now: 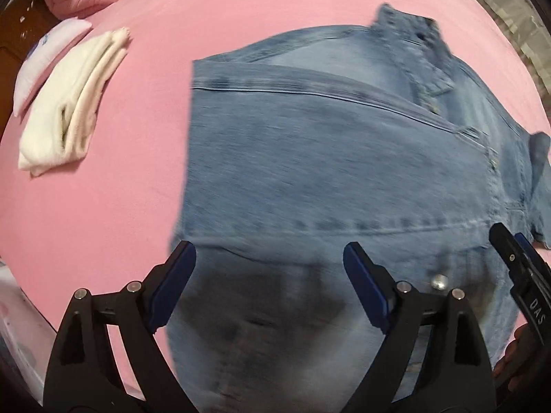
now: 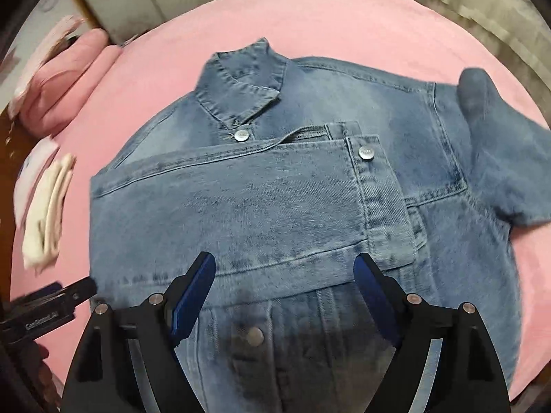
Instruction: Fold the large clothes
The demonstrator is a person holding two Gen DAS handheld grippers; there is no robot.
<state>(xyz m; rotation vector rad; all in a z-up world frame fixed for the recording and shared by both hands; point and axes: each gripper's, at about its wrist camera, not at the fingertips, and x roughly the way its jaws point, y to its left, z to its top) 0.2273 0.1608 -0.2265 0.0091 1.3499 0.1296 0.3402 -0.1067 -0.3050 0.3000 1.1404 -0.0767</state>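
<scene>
A light-blue denim jacket [image 2: 275, 199] lies face up on the pink bed, collar [image 2: 241, 89] at the far side. One sleeve [image 2: 241, 179] is folded across the chest; the other sleeve [image 2: 499, 158] sticks out to the right. The jacket fills the left wrist view [image 1: 327, 158] too. My left gripper [image 1: 268, 258] is open and empty, hovering over the jacket's left part. My right gripper [image 2: 286, 272] is open and empty above the lower front, near a metal button [image 2: 255, 336]. The right gripper shows at the edge of the left wrist view [image 1: 516, 261], the left gripper in the right wrist view [image 2: 55, 303].
The pink bedsheet [image 1: 103, 189] surrounds the jacket. A folded cream-white garment [image 1: 72, 103] lies at the left, also in the right wrist view [image 2: 48, 213]. Pink folded bedding [image 2: 62, 79] and a white pillow [image 1: 44, 58] sit at the far left. Curtains [image 2: 482, 0] hang behind the bed.
</scene>
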